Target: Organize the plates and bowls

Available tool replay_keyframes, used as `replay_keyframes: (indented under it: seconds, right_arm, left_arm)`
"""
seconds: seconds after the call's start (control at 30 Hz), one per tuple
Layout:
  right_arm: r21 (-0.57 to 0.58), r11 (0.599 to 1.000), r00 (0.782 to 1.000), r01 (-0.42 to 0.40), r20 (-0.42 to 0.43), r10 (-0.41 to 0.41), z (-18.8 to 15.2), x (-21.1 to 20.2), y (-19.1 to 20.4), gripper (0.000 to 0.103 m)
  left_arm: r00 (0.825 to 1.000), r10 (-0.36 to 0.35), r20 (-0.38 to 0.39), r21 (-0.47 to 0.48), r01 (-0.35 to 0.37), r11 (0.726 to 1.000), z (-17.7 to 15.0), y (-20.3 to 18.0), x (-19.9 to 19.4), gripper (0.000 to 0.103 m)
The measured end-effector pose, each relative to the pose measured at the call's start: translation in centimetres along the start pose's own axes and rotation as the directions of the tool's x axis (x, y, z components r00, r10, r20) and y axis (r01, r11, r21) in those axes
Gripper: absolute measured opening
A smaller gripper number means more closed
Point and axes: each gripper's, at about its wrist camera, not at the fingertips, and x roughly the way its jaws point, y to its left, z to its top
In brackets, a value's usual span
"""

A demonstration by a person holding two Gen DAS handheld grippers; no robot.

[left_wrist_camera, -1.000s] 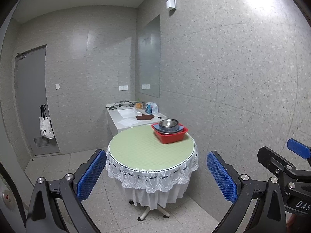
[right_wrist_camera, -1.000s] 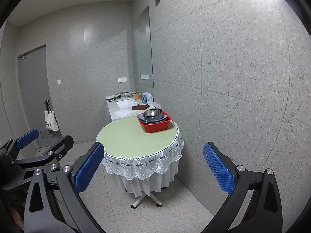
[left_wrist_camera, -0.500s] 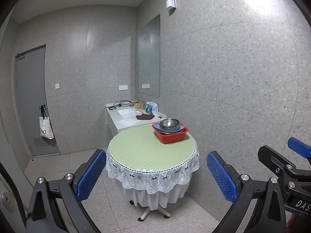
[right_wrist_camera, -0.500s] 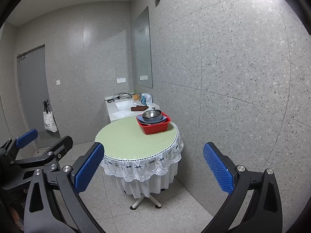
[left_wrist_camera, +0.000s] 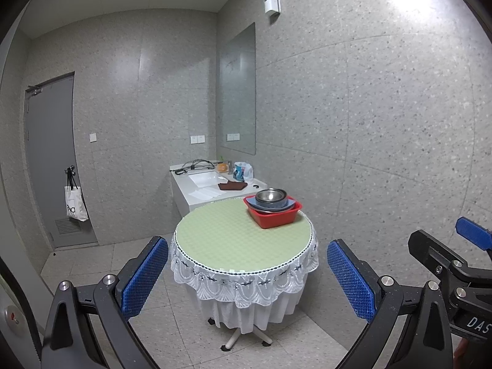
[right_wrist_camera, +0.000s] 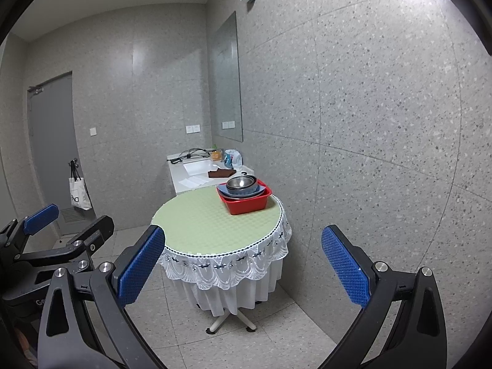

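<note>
At table's (left_wrist_camera: pixel 233 240) far right edge, red tub (left_wrist_camera: pixel 273 215) holding stacked bowls (left_wrist_camera: pixel 270 196). Both grippers, left (left_wrist_camera: pixel 246 279) and right (right_wrist_camera: pixel 243 264), hanging wide open, empty, well short; tub lying ahead, right gripper nearer.

Round table (left_wrist_camera: pixel 233 240) on a single pedestal with splayed feet, covered by a pale green checked cloth with a white lace skirt. One item rests directly on it: a red basin (left_wrist_camera: pixel 273 215) at the far right edge, holding stacked dishes. Remaining cloth surface carries nothing else.
</note>
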Motion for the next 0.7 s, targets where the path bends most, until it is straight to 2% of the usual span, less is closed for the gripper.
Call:
replay_keyframes:
  seconds: [0.7]
  right_arm:
    - [0.004, 1.000, 1.000, -0.004, -0.013, 0.004, -0.1, 1.1, -0.1, 0.103]
  left_arm:
    - [1.000, 0.008, 0.002, 0.002, -0.008, 1.000, -0.4, -0.2, 1.3, 0.102]
